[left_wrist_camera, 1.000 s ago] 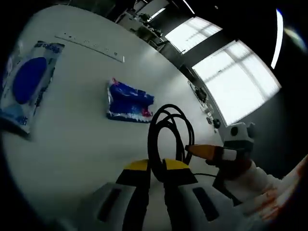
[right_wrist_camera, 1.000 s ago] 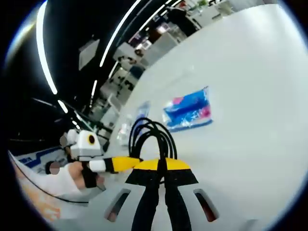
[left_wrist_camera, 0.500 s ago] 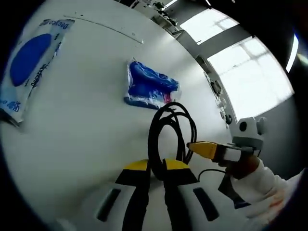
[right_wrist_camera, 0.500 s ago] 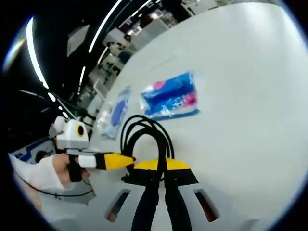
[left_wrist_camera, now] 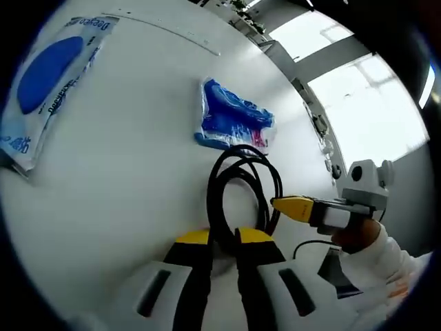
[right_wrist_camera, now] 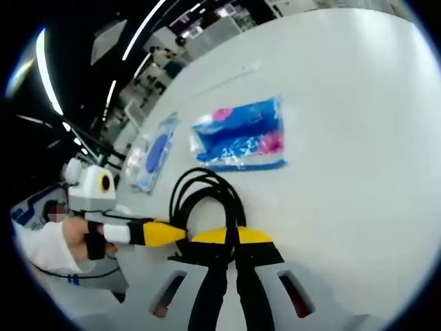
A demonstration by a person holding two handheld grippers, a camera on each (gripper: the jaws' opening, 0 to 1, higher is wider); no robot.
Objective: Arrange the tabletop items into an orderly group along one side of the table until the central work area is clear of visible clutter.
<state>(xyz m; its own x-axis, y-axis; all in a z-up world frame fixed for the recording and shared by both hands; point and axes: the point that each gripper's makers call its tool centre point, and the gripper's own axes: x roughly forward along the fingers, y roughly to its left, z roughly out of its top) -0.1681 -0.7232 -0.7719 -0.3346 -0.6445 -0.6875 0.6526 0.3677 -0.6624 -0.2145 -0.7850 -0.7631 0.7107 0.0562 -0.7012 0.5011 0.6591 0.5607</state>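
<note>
A coiled black cable [left_wrist_camera: 239,181] hangs just above the white table [left_wrist_camera: 117,179]. My left gripper [left_wrist_camera: 224,240] is shut on the coil's near end, the cord running between its yellow jaw tips. My right gripper [left_wrist_camera: 291,206] comes in from the right and pinches the coil's right side. In the right gripper view, my right gripper [right_wrist_camera: 231,238] is shut on the cable [right_wrist_camera: 205,196], and my left gripper [right_wrist_camera: 164,233] holds the coil's left side. A blue and pink packet [left_wrist_camera: 233,123] lies flat just beyond the coil.
A clear packet with a blue disc [left_wrist_camera: 47,81] lies at the table's far left, and appears again [right_wrist_camera: 153,150] beside the blue and pink packet [right_wrist_camera: 241,133]. A narrow slot strip [left_wrist_camera: 165,29] runs along the far tabletop. A gloved hand [right_wrist_camera: 72,243] holds the left gripper.
Both views have closed in on the table; the cable coil, still held by both grippers, now hangs nearer the blue and pink packet.
</note>
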